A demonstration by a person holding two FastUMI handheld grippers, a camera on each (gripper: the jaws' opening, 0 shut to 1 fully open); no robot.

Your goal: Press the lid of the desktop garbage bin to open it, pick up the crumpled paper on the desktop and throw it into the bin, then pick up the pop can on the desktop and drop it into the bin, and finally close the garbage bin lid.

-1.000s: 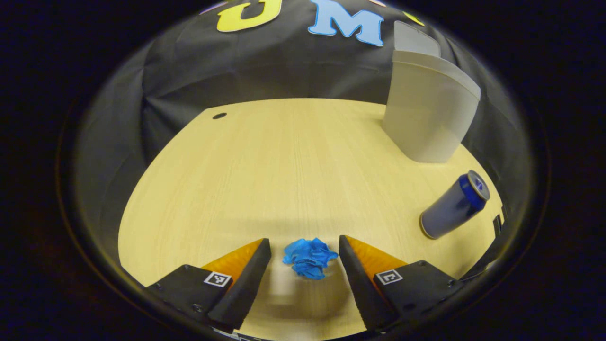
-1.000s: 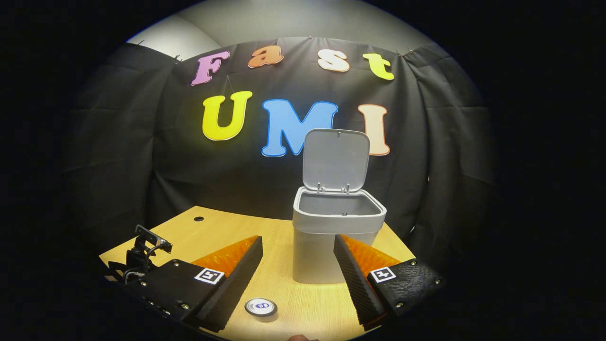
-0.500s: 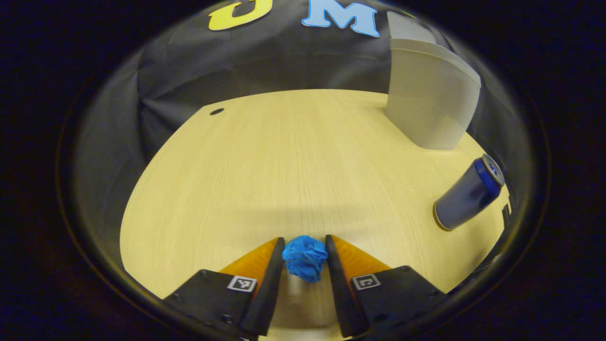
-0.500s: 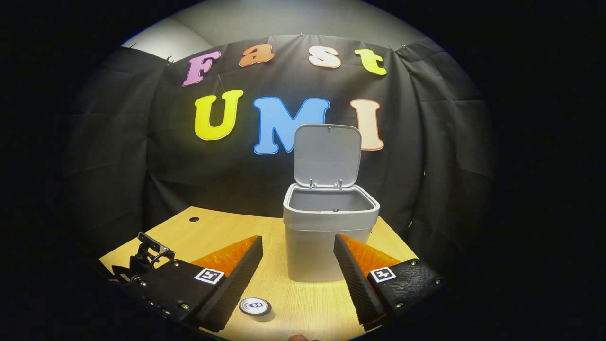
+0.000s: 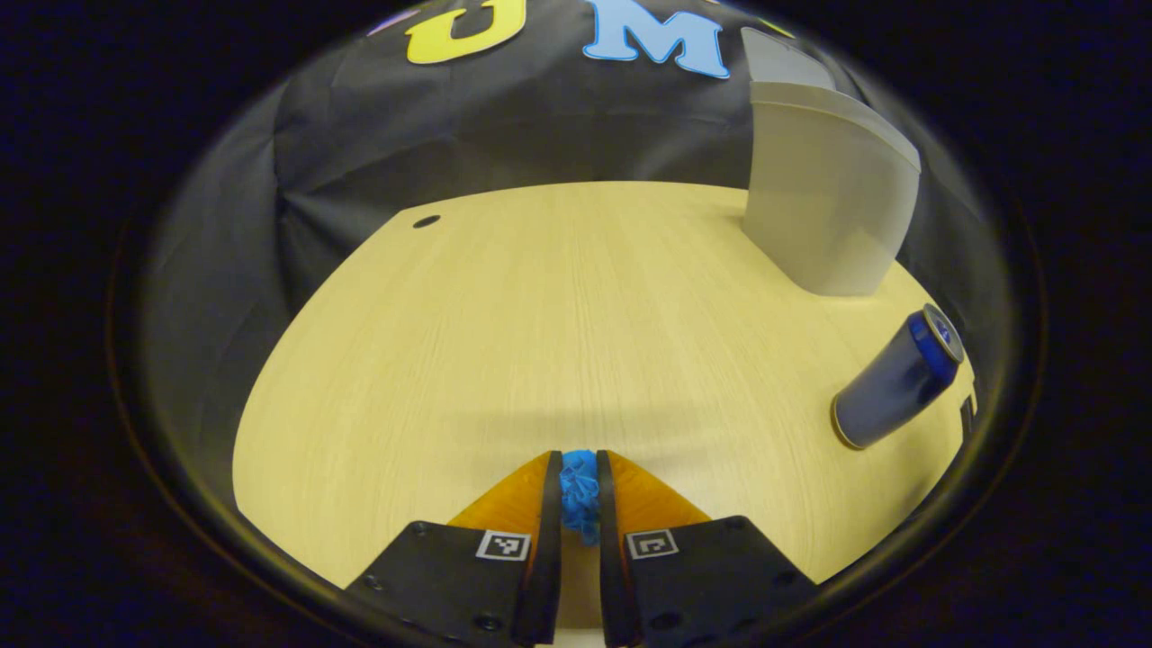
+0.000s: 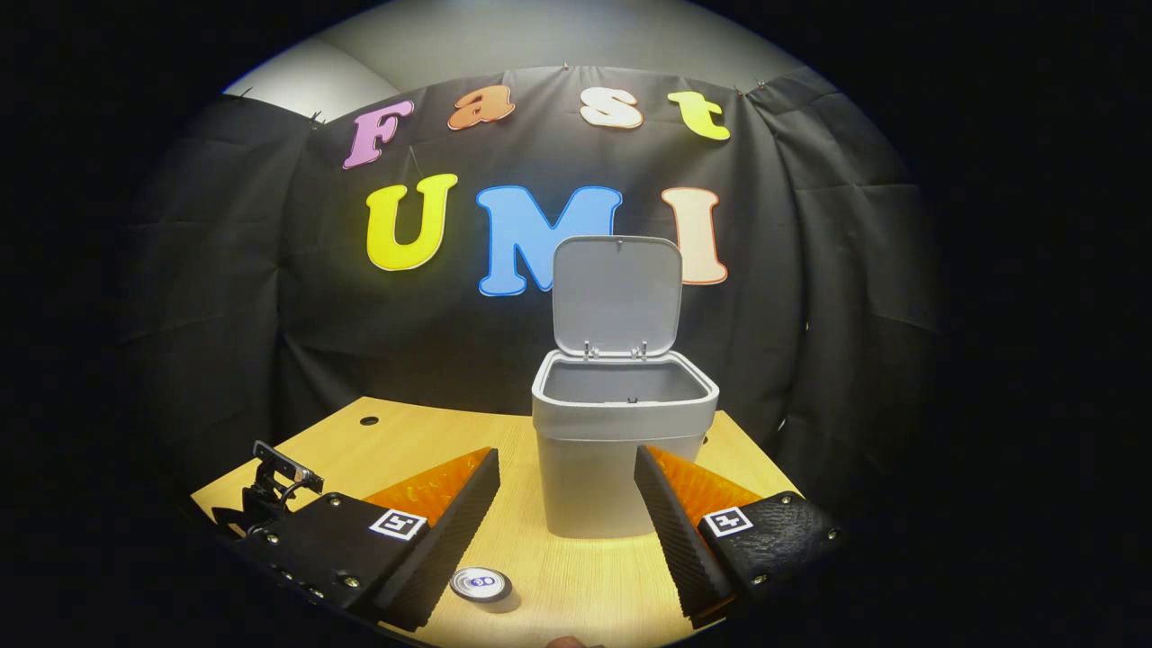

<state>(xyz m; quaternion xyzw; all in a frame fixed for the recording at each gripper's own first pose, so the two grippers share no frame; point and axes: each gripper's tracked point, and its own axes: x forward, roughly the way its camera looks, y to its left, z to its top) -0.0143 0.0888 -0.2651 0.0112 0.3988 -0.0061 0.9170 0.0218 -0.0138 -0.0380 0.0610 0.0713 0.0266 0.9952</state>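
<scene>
Left gripper [image 5: 577, 490] clamped on the crumpled paper [image 5: 580, 497] at 6 o'clock, low over the pale wood desktop [image 5: 540, 315]. Pop can [image 5: 895, 380] at 3 o'clock; bin [image 6: 621, 441] beyond (lid [image 6: 616, 295] upright), against black cloth wall [image 6: 225, 297]. Right gripper [image 6: 567, 504] spread wide, empty.

The left tool [image 5: 579, 504] sits low over the tabletop [image 5: 540, 306], its two fingers drawn close together and pressing on the crumpled paper [image 5: 580, 493] from both sides. The right tool [image 6: 567, 513] is held level and higher, its fingers spread wide apart with nothing between them.
</scene>
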